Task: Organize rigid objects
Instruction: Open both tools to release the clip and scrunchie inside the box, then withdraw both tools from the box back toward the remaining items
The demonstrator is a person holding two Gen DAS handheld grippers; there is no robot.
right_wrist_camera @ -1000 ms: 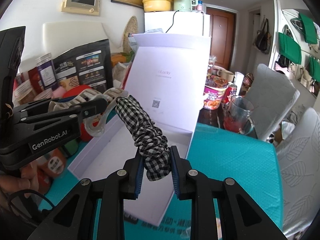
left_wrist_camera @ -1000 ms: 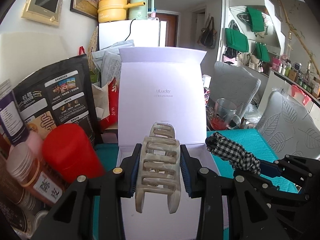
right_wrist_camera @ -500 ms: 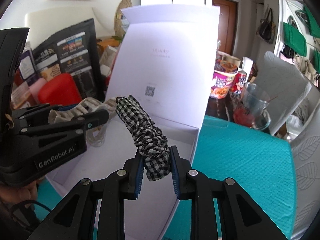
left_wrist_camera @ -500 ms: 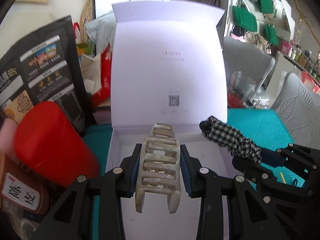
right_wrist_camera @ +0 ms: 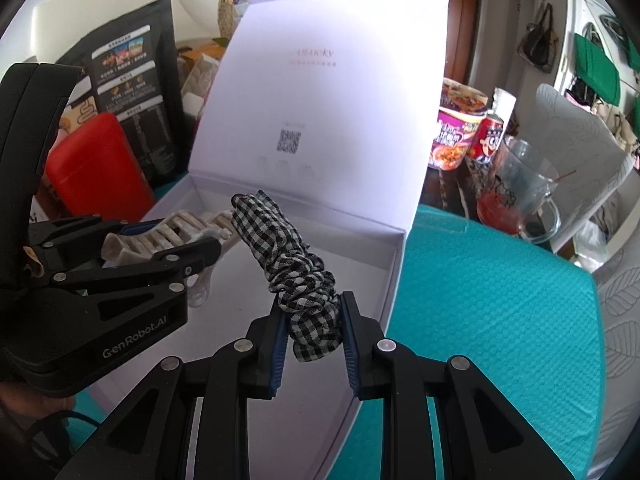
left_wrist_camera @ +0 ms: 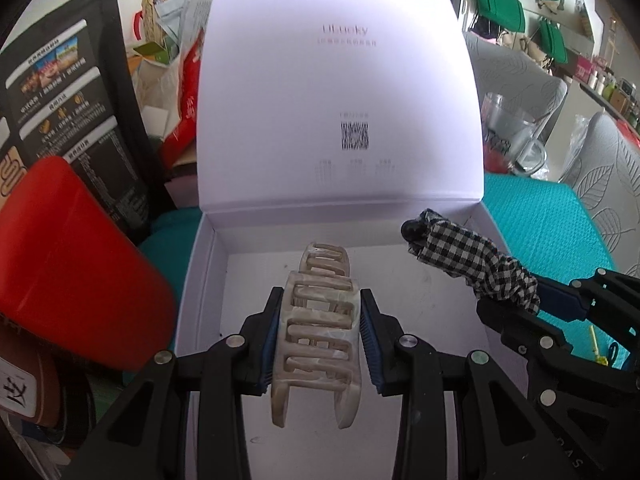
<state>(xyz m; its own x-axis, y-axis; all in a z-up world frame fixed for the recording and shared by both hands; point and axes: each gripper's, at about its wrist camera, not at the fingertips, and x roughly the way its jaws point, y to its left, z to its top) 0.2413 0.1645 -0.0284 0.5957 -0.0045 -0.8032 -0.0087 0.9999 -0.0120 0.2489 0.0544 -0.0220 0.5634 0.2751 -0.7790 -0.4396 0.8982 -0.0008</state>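
Observation:
My left gripper point(left_wrist_camera: 320, 312) is shut on a beige marbled hair claw clip point(left_wrist_camera: 316, 320), held over the inside of an open white box point(left_wrist_camera: 208, 280). My right gripper point(right_wrist_camera: 312, 320) is shut on a black-and-white checked scrunchie point(right_wrist_camera: 288, 256), held over the right part of the same box point(right_wrist_camera: 394, 264). In the left wrist view the scrunchie point(left_wrist_camera: 476, 264) and the right gripper point(left_wrist_camera: 536, 300) come in from the right. In the right wrist view the claw clip point(right_wrist_camera: 172, 232) and the left gripper point(right_wrist_camera: 200, 246) are at the left. The box lid point(left_wrist_camera: 336, 92) stands upright behind.
A red container point(left_wrist_camera: 68, 264) and a black snack bag point(left_wrist_camera: 68, 92) stand left of the box. A teal mat point(right_wrist_camera: 500, 304) covers the table to the right. A glass jug point(right_wrist_camera: 516, 188), a noodle cup point(right_wrist_camera: 456, 140) and a can point(right_wrist_camera: 490, 136) stand at the back right.
Both grippers have moved forward and down toward the box with their objects still held. The box interior now fills more of both views.

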